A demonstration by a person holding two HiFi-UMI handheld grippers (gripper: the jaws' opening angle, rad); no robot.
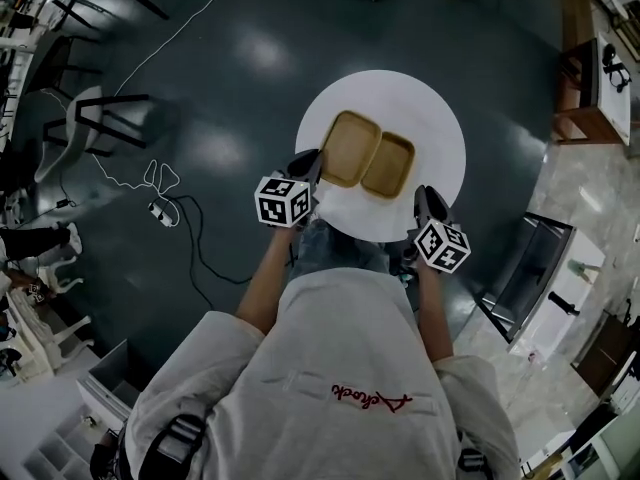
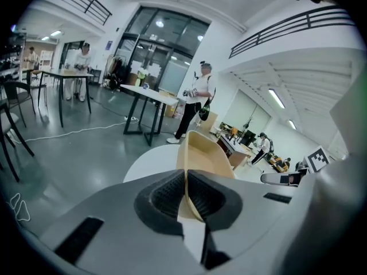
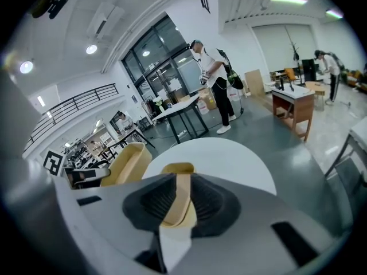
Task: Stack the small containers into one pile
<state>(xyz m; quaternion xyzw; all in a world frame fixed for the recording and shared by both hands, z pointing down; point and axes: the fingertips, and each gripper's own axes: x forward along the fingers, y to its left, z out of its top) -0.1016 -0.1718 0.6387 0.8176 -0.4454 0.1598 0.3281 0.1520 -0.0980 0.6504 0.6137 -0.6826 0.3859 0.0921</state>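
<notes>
Two tan rectangular containers lie side by side on a round white table (image 1: pixel 430 118). The left container (image 1: pixel 350 148) is the larger, the right container (image 1: pixel 389 164) the smaller. My left gripper (image 1: pixel 312 168) is shut on the larger container's near rim; in the left gripper view that container (image 2: pixel 206 153) rises tilted between the pads of the left gripper (image 2: pixel 186 193). My right gripper (image 1: pixel 425 196) is shut on the smaller container's rim, and in the right gripper view the container's wall (image 3: pixel 178 168) stands between the right gripper's (image 3: pixel 180 202) pads. There the larger container (image 3: pixel 129 162) shows at the left.
A chair (image 1: pixel 100 118) and a loose white cable (image 1: pixel 150 178) are on the dark floor to the left. A wooden desk (image 1: pixel 590 88) stands at the right. A person (image 2: pixel 198 105) stands past the table near a black-legged table (image 2: pixel 143 96).
</notes>
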